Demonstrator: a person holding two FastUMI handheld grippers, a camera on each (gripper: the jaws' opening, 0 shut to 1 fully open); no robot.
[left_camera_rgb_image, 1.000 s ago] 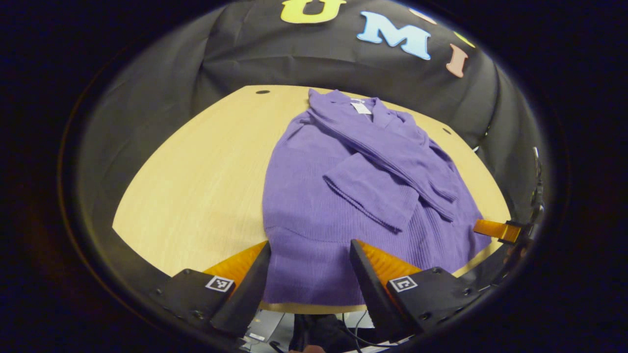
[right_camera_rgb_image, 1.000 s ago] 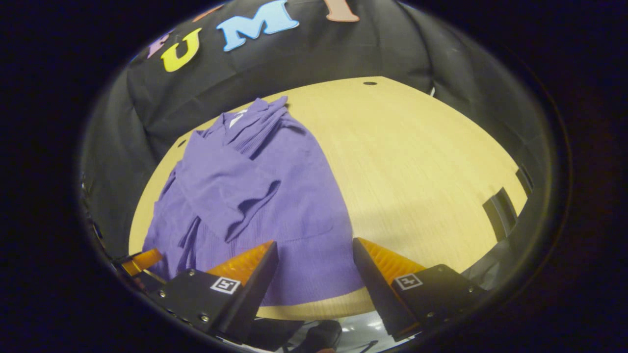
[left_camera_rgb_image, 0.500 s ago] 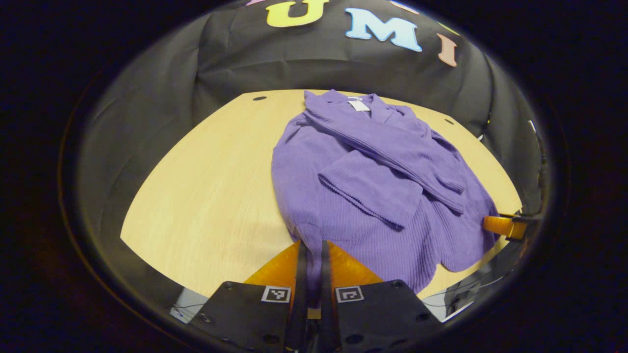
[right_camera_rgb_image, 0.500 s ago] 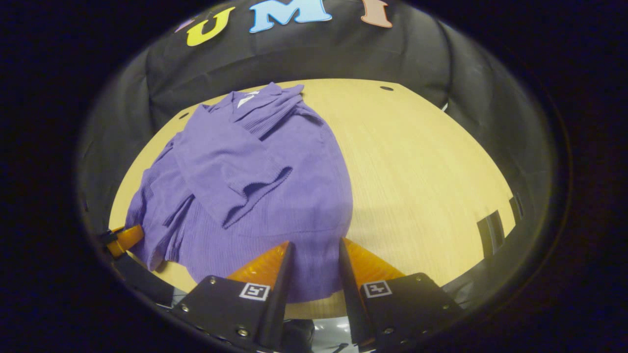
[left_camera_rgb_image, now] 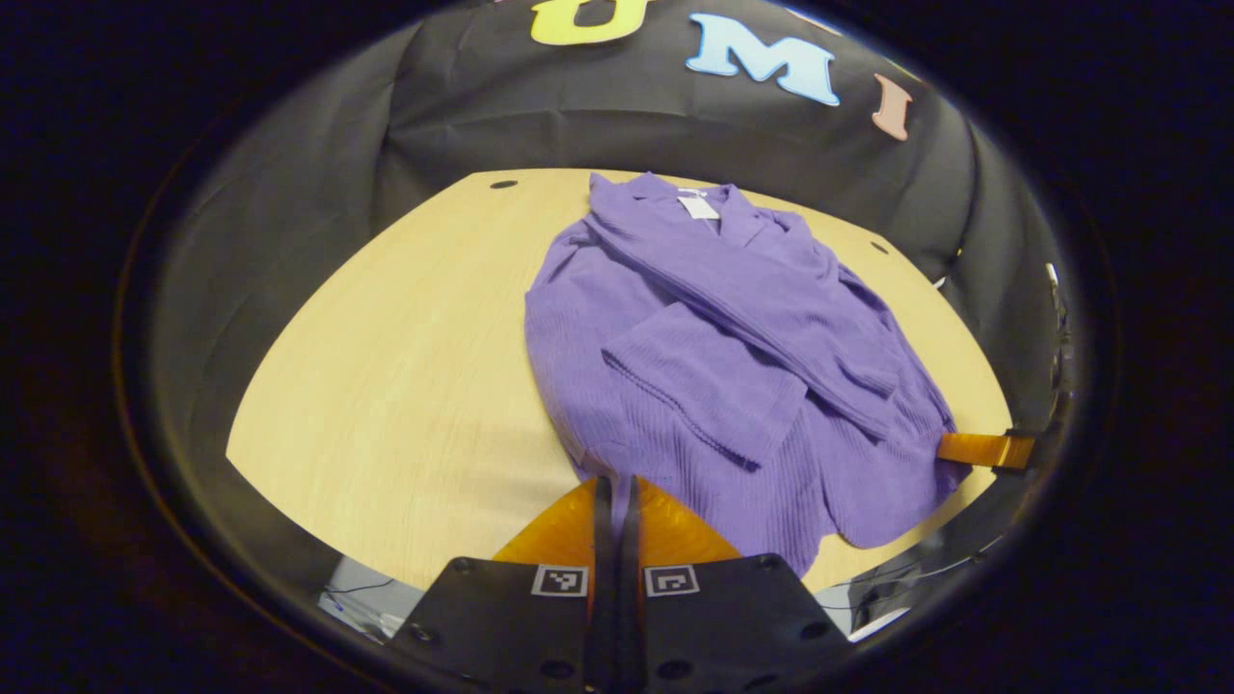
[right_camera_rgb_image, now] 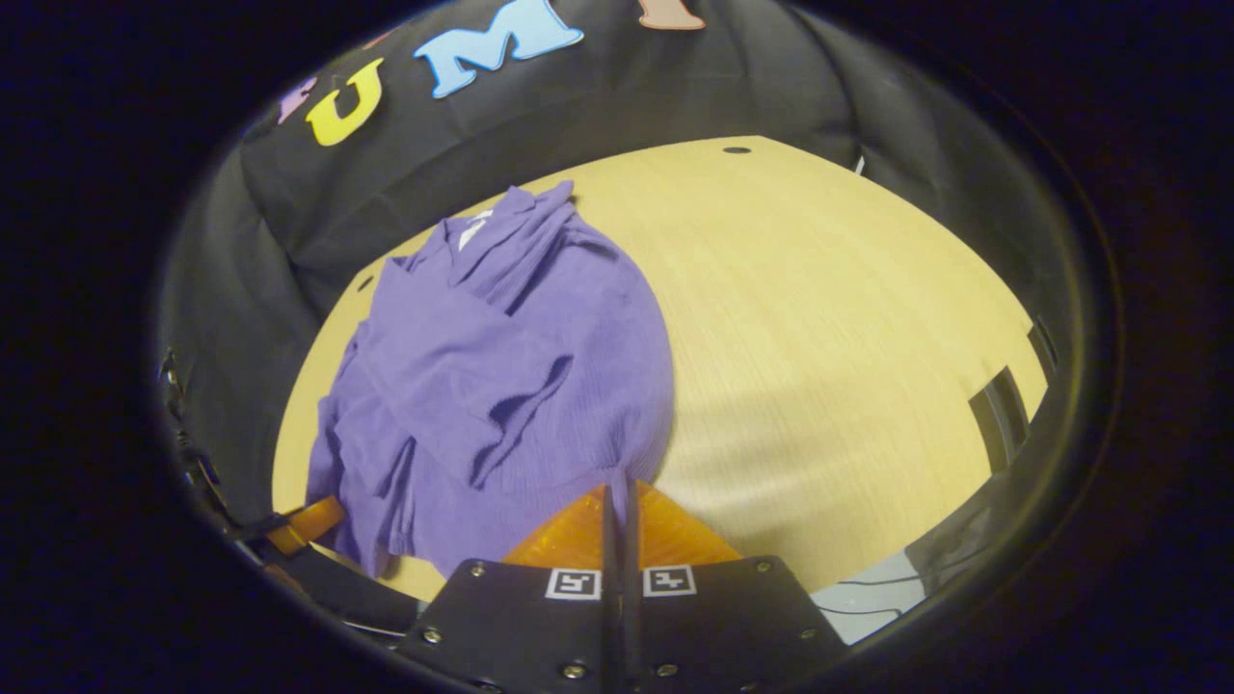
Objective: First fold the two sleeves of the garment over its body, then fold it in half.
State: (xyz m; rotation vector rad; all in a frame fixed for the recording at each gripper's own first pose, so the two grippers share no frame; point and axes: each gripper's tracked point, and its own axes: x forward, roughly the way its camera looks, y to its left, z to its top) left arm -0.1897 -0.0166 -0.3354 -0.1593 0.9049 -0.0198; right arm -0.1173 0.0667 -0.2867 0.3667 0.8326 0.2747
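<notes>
Garment pinched at its hem by both grippers, sleeves already crossed over the body.

Left gripper view: the purple knit lies on the wooden table, its long axis running from the near edge away toward the booth wall, collar and white tag at the far end, hem nearest the camera. Both sleeves lie folded across the front. The left gripper has its fingers pressed together on the hem's near left corner, a fold of cloth caught between them. Right gripper view: the same garment stretches away and leftward, collar far, hem near. The right gripper is clamped on the hem's other corner, fingers all but meeting on the fabric.
</notes>
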